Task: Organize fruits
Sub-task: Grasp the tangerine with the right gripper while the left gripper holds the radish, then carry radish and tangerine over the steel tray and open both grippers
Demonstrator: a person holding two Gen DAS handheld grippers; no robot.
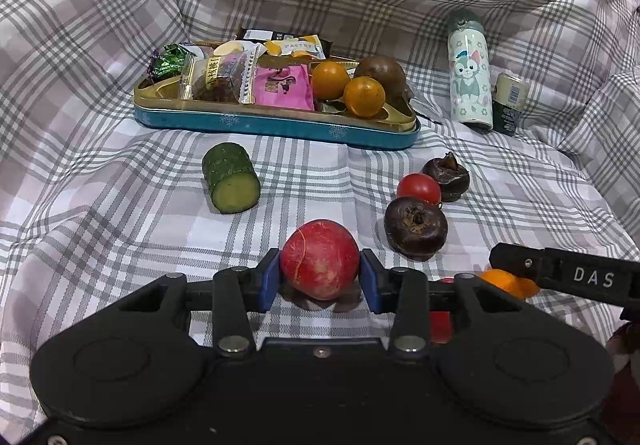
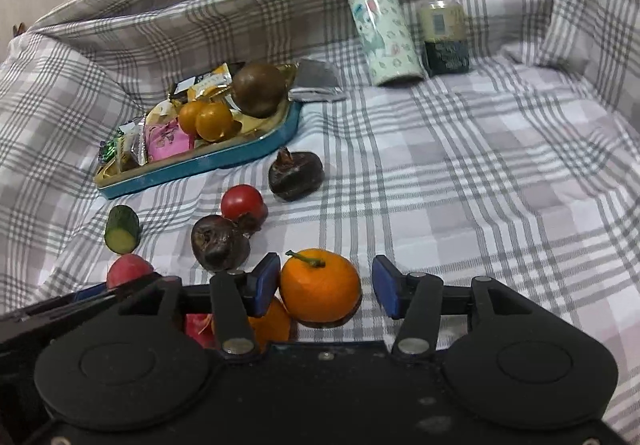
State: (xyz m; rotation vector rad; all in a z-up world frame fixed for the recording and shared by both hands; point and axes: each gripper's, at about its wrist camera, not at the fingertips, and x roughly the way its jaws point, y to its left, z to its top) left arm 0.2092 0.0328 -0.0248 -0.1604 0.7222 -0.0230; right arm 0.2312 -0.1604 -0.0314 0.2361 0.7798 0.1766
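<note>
Left gripper [image 1: 320,277] pinches the red radish [image 1: 319,259] at six o'clock, pads on its firm, smooth flanks; right gripper [image 2: 326,287] gapes around the tangerine [image 2: 320,287], soft-skinned, light; squeeze gently at the widest girth; tray [image 1: 276,125] waits at twelve.

Left gripper [image 1: 320,277] fingers clamped — right gripper [image 2: 326,285] fingers spread apart.

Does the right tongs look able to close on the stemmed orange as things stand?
Probably yes. The right tongs stand open with the stemmed orange already between them; its left pad touches the fruit, the right side shows a gap, and nothing blocks closing.
</note>
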